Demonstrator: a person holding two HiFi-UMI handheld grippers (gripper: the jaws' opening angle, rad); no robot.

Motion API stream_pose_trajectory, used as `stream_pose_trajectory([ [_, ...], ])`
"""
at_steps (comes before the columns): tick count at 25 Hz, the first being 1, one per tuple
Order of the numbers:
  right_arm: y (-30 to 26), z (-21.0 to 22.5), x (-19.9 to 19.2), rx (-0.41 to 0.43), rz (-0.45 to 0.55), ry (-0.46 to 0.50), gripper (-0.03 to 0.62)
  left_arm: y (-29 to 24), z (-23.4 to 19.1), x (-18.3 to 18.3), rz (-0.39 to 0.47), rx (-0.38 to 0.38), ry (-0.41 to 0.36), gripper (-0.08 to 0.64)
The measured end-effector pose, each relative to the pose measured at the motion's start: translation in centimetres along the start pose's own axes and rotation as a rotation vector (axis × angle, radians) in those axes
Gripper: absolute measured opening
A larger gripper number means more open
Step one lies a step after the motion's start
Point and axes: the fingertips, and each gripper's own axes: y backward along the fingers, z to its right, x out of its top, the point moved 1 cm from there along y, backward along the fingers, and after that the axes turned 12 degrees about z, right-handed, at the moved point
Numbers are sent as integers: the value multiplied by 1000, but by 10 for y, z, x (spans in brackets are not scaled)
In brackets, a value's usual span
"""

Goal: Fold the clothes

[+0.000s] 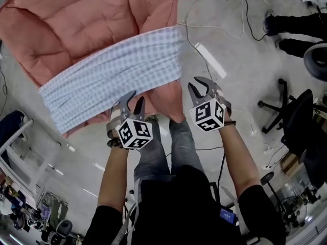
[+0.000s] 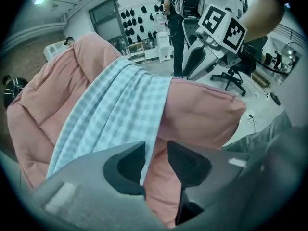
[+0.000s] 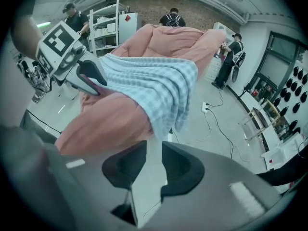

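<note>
Forearms [image 1: 115,177] extended, left gripper [image 1: 138,97], right gripper [image 1: 196,86] level

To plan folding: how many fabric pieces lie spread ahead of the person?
2: a pink quilt, spread out, and a checked cloth lying across it. More may hide underneath.

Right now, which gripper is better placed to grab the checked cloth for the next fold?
Left. The left gripper has open jaws lined up with the checked cloth at its near edge on the pink quilt. The right gripper is open over the floor, off the quilt's corner, nothing between its jaws.
</note>
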Motion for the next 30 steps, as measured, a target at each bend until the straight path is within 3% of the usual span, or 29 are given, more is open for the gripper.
stream_pose_trajectory([
  [8,-29,-3,-23,85,53,34,120,-7,-8,0,-63,142,-44,150],
  [13,-54,1,-29,90,66,63,128,-9,-17,3,-78,212,0,103],
  [17,-70,2,-31,99,73,135,138,-5,-15,8,-67,232,18,121],
  [26,-108,-4,-17,173,109,261,141,-3,-18,-13,-115,239,-42,150],
  [30,-109,6,-1,137,127,350,70,-2,-26,-17,-107,241,-13,119],
])
